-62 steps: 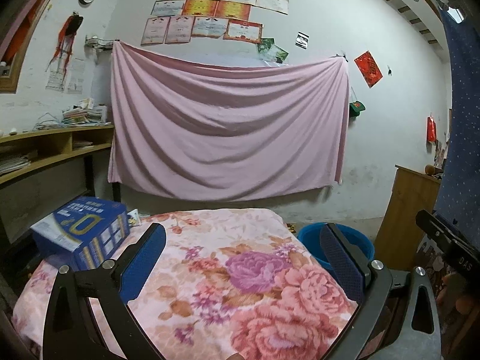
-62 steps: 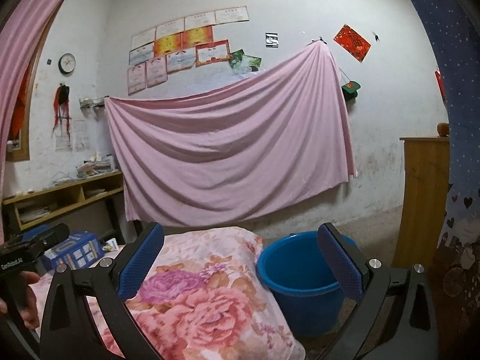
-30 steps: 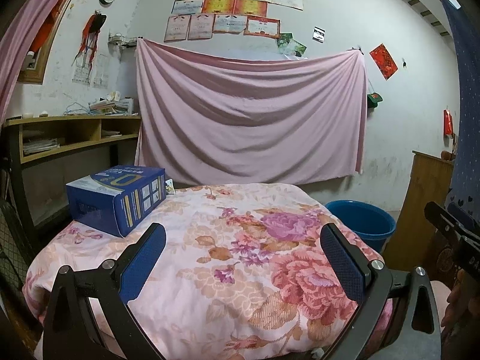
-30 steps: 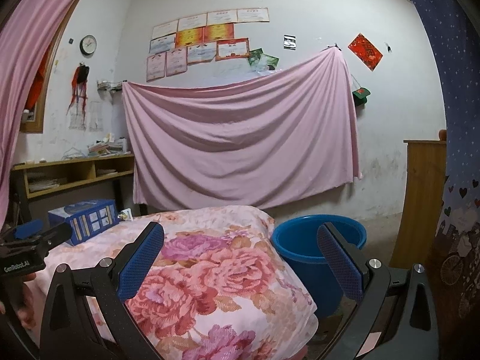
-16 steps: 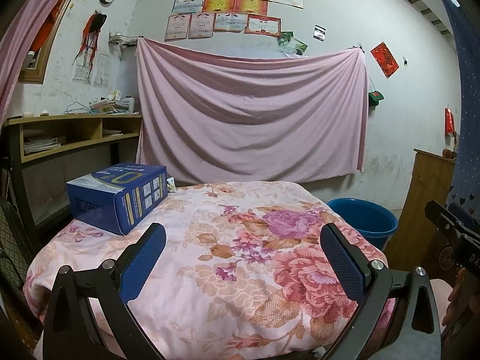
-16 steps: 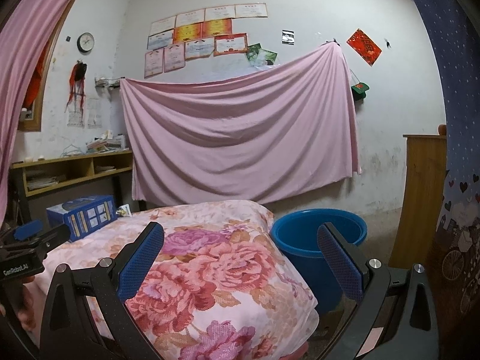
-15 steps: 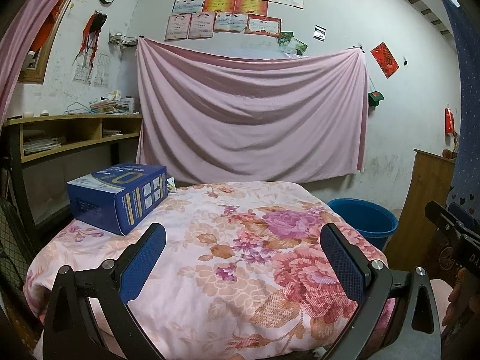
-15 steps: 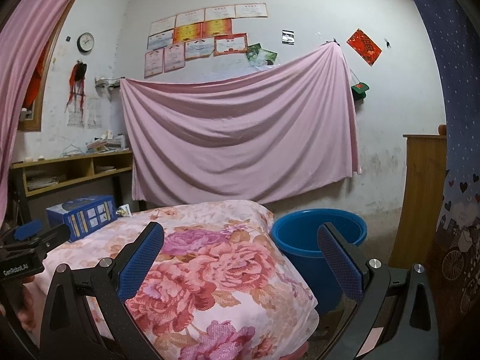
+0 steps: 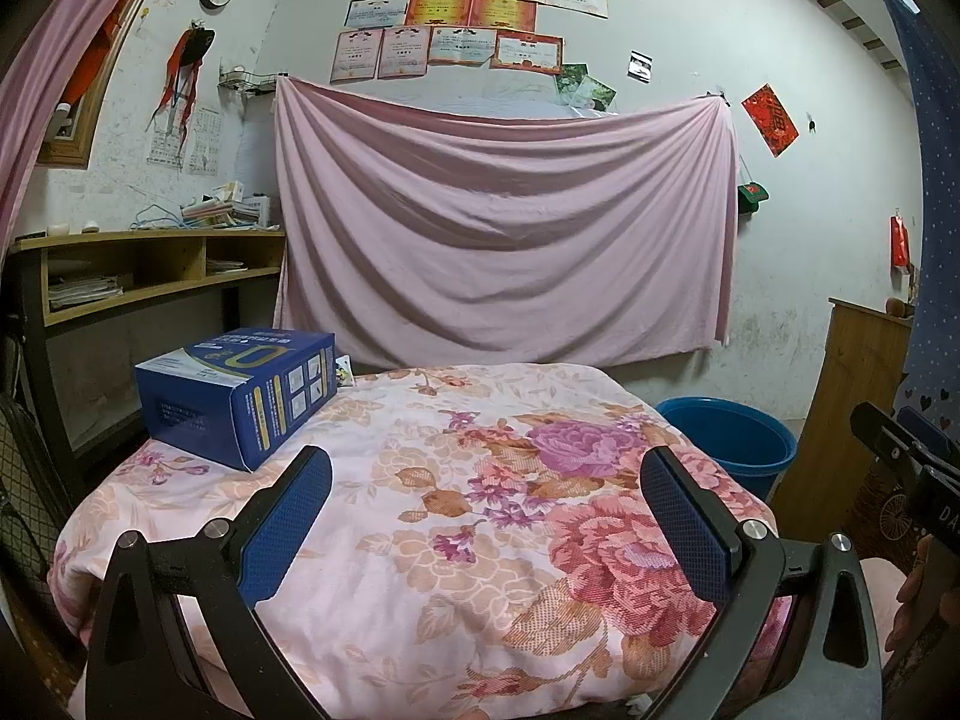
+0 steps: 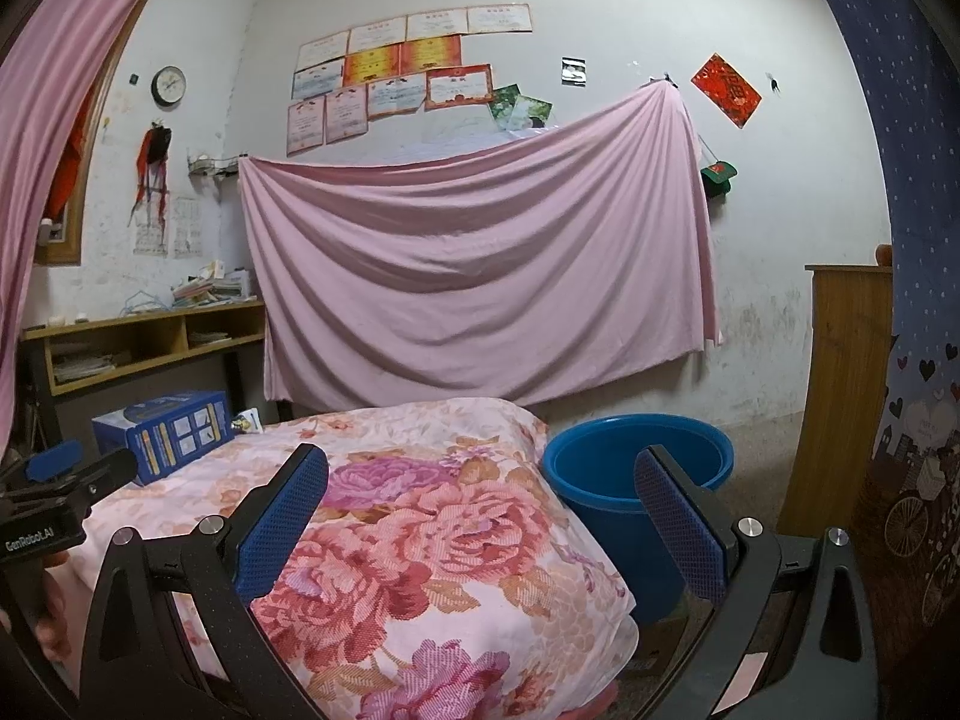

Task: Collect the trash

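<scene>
Both grippers drawn back from the table, nothing picked up yet.

Over the last two seconds the view has widened and settled. Left gripper and right gripper both gape wide, empty, poised short of the floral cloth. Blue box, likely trash, sits far-left on it, well ahead of the left gripper; blue bucket stands right, just beside the table.

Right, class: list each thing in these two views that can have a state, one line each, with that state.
left gripper: open, holding nothing
right gripper: open, holding nothing
blue box: closed, lying on the floral cover, at its far left corner
blue tub: upright beside the table, nothing visible inside
pink sheet: hung across the wall
</scene>
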